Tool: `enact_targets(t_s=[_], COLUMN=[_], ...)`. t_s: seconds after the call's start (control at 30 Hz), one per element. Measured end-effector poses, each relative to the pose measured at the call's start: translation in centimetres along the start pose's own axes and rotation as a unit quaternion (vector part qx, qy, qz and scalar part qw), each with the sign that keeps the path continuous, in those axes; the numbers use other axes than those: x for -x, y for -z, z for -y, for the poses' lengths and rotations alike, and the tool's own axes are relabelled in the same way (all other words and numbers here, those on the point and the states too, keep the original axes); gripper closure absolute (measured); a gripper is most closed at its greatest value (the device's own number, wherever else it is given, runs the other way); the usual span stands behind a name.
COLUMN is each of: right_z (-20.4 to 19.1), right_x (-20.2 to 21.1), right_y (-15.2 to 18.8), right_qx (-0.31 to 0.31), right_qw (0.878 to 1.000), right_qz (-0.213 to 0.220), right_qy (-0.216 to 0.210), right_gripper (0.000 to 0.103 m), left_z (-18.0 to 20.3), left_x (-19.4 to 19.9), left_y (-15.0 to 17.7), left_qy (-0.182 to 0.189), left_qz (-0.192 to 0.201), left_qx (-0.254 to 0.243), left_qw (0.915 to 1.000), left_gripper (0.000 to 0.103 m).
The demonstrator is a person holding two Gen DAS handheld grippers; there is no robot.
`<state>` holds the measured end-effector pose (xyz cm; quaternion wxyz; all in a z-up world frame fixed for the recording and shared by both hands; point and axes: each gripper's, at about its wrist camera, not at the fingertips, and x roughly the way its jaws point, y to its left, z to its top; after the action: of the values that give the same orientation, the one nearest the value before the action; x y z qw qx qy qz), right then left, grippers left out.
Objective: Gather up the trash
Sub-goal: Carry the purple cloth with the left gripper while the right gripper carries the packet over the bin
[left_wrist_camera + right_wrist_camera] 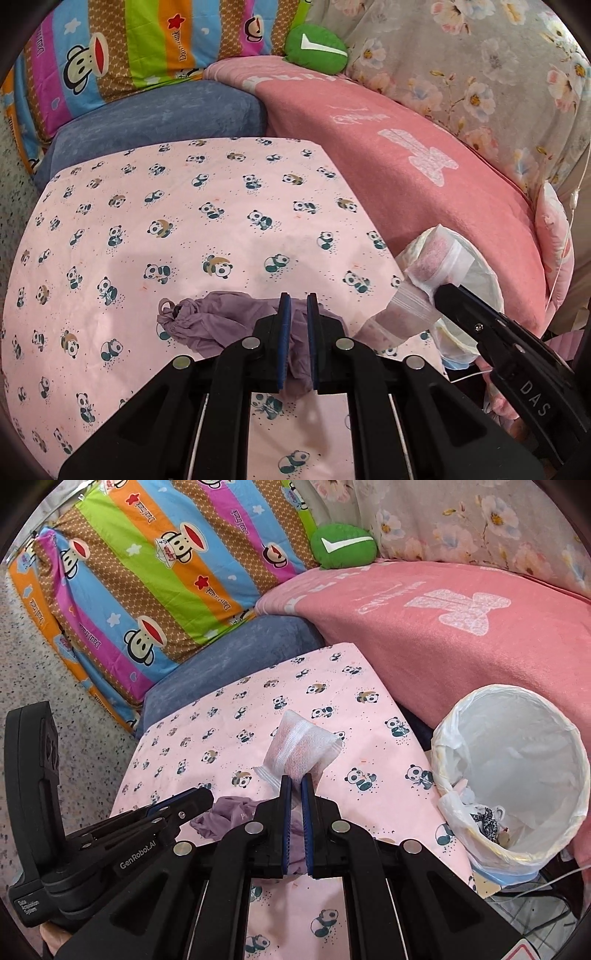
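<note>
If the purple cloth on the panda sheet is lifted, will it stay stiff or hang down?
The purple cloth lies crumpled in soft folds, so it would probably hang limp. It looks thin, so likely light. The left tool is closed on it.

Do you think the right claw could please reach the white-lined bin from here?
Probably yes: the right claw, shut on the clear zip-top plastic bag, has the white-lined round trash bin open beside it, nothing between.

"GenRobot.AI" marks the left tongs point(177, 806); "DAS" the right tongs point(448, 293).

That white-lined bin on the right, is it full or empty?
Mostly empty: the bin shows bare liner, with only a few scraps at its bottom.
</note>
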<state>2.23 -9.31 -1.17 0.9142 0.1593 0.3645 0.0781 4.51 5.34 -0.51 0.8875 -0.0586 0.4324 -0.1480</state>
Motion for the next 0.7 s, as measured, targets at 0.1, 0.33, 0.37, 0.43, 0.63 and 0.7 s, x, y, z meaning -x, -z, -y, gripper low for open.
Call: enact_targets(t_s=[0.1,0.33,0.37,0.43,0.63,0.7], right_z=[0.0,0.5,0.7,0.9,1.7,1.8], right_x=[0.9,4.0,4.3,4.9,6.3,6.5], right_y=[-0.1,-0.4,-0.4,-0.4,-0.2,0.1], right_qx=[-0.001,-0.006,-0.008,-0.010,-0.016,-0.014], right_qw=[1.000,0.999,0.999,0.999,0.999,0.999], right_qz=[0.007,0.032,0.035,0.040,0.050,0.050], right_qy=[0.000,0.002,0.003,0.004,0.011,0.016], right_gripper=[0.096,0.096,0.096,0.096,0.096,0.096], left_z=[0.7,2.2,2.4,2.6,1.3,0.6], left_x=[0.7,2.1,2.3,2.5,1.7,1.3], left_y=[0.0,0.0,0.0,-0.1,0.5,1.2], left_qy=[0.005,0.018,0.019,0.023,0.002,-0.019], left_qz=[0.007,0.022,0.023,0.024,0.015,0.023], left_qx=[-0.005,-0.022,-0.022,-0.024,-0.010,-0.006], left_qw=[1.0000,0.9994,0.9993,0.9992,0.9998,0.9995], left_gripper=[0.094,0.094,0.094,0.094,0.043,0.030])
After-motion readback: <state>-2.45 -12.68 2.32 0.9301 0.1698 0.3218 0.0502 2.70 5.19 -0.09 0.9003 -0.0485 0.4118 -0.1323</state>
